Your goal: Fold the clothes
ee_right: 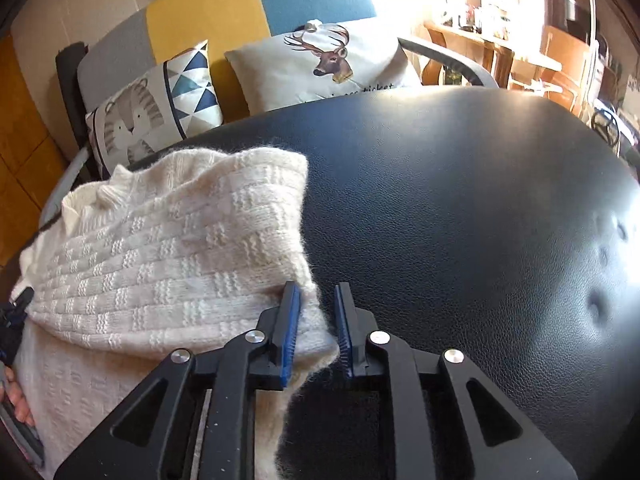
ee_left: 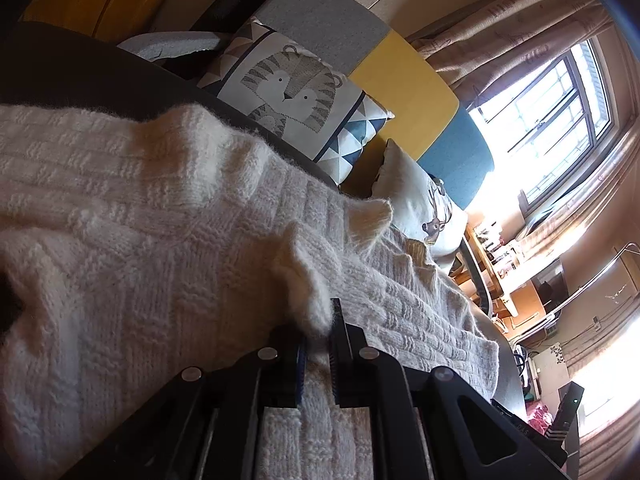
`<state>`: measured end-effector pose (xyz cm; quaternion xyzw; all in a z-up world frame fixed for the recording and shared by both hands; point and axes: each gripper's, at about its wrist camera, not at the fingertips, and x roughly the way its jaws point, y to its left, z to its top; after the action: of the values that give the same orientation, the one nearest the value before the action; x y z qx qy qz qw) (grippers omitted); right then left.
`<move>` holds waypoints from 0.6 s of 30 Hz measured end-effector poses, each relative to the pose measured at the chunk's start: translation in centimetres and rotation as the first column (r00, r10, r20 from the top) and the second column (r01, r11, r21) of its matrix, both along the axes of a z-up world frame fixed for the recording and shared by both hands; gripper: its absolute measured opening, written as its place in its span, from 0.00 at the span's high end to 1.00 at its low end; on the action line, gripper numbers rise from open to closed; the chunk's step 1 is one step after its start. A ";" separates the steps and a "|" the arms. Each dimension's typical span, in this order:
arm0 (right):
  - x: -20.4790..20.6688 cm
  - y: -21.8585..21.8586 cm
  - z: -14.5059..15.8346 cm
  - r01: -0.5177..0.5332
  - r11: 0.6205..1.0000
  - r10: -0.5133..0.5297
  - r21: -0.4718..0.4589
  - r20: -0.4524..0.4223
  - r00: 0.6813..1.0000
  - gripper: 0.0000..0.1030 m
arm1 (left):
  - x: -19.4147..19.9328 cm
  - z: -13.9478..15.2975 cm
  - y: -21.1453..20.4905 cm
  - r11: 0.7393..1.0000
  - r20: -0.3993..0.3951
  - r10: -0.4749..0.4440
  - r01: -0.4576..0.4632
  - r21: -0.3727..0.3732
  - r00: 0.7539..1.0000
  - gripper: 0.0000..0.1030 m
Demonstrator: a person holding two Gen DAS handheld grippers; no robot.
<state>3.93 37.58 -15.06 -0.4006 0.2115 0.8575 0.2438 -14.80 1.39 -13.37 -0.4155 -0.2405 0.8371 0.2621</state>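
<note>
White sweater (ee_right: 168, 256) lies on black surface (ee_right: 460, 208), folded over on its left part. L tongs (ee_left: 318, 334) clenched on a fabric corner. R tongs (ee_right: 317, 328) released, sweater edge w/in the gap.

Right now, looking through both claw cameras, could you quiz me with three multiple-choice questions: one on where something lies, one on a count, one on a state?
1. Where does the white knitted sweater lie?
A. on the black padded surface
B. on a wooden floor
C. hanging at the window

2. How many printed cushions lean on the sofa back?
A. one
B. two
C. four

3. What is the left claw doing?
A. hanging open above bare black padding
B. pinching a fold of the sweater
C. gripping a cushion

Answers:
1 A: the right claw camera shows the knit spread on the dark leather-like top.
2 B: a tiger cushion and a deer cushion stand side by side.
3 B: white wool is squeezed between its two fingers, while the right claw stands open beside the sweater's edge.
</note>
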 end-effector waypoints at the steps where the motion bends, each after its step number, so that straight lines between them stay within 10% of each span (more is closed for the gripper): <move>1: 0.0 0.2 0.2 -0.006 1.000 0.006 -0.013 0.001 1.000 0.81 | 0.0 0.0 -0.1 1.000 -0.002 0.006 -0.006 -0.002 1.000 0.91; 6: -0.5 0.3 3.4 -0.037 0.999 0.041 0.035 -0.110 0.993 0.81 | 0.1 -0.1 -0.7 0.999 0.003 0.028 -0.028 0.019 1.000 0.91; 18: -8.4 2.5 0.6 -0.058 0.998 0.058 0.033 -0.002 0.998 0.81 | 0.0 -0.4 -0.7 0.999 0.013 0.026 -0.026 0.033 1.000 0.91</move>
<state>-4.51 40.07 -14.43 -0.4014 0.1858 0.8681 0.2252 -14.76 0.65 -13.78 -0.4131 -0.2616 0.8337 0.2566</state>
